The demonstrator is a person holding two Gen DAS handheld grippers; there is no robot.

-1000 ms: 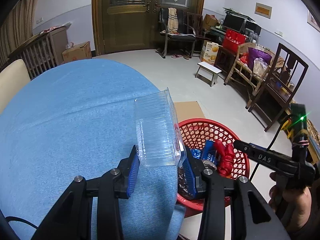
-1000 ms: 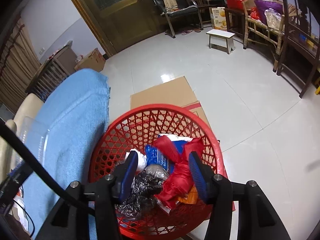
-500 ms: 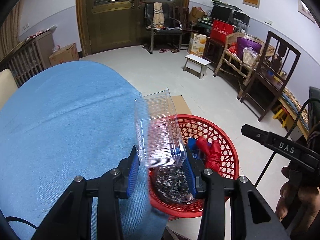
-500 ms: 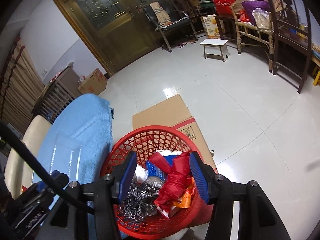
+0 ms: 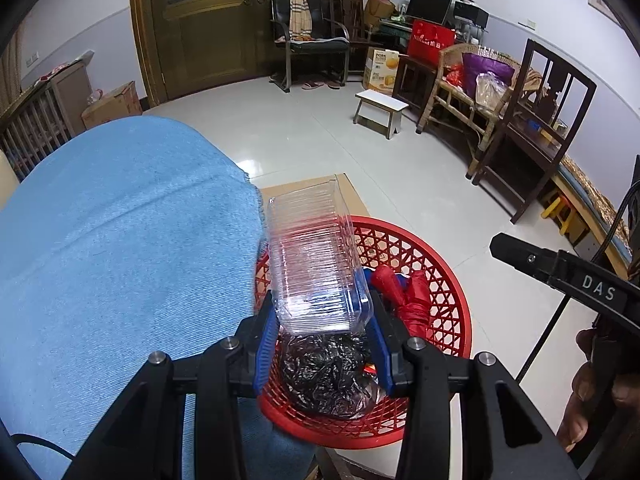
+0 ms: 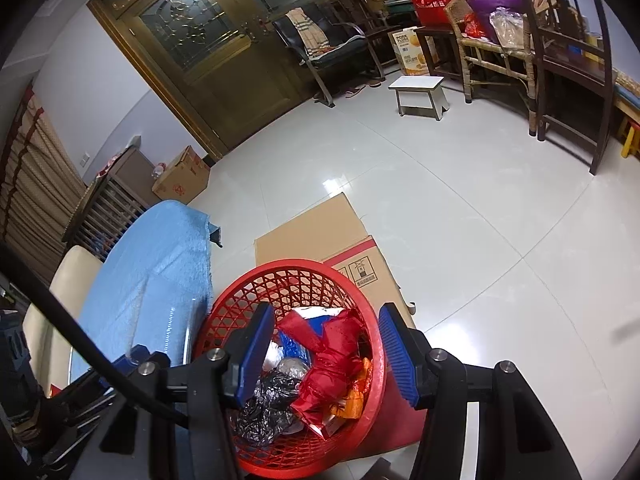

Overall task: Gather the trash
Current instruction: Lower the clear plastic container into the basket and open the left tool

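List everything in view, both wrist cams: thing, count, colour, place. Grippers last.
clear plastic container: 1, transparent, held over the basket
basket: 1, red lattice, on the floor by the table edge
trash in basket: several, black bag, red crumpled wrap, blue and orange bits
tablecloth: 1, blue, covers the table
flattened cardboard: 1, brown, on the floor under and behind the basket
stool: 1, white, mid floor
door: 1, brown double door, far wall
chairs: several, dark, along the walls
cardboard boxes: a few, by the door and far wall
left gripper: blue pads, shut on the container
right gripper: blue pads, open, empty, above the basket
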